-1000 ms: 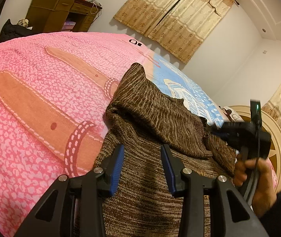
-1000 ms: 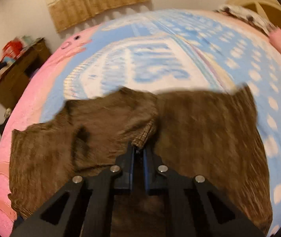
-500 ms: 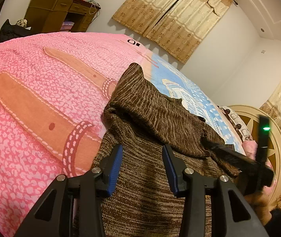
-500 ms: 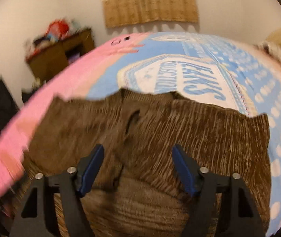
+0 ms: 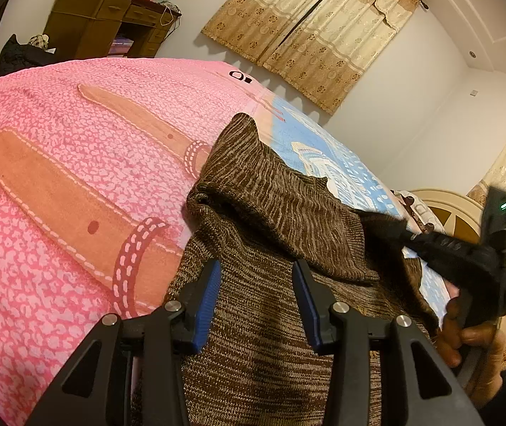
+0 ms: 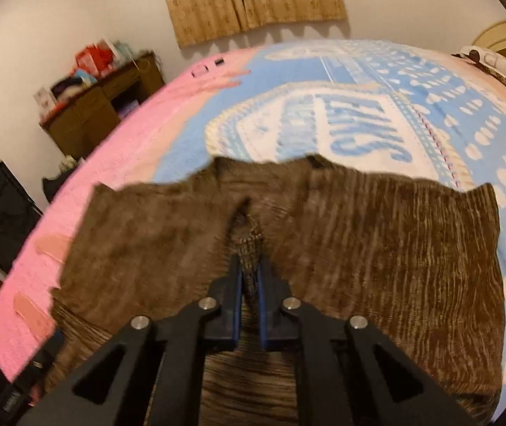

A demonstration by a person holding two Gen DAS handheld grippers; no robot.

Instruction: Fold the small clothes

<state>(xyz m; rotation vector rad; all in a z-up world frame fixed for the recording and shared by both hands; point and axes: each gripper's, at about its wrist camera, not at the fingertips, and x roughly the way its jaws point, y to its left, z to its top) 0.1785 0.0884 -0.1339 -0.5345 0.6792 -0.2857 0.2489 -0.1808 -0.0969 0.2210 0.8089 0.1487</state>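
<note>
Brown marled knit garment [image 6: 359,248] lies ahead on the bed; my right tool [image 6: 249,273] pinches its fold, left tool [image 5: 256,291] half-open, empty

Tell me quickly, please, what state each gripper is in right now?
Left gripper: open, jaws apart over the brown knit sweater, gripping nothing.
Right gripper: shut on a pinched fold of the sweater.
</note>
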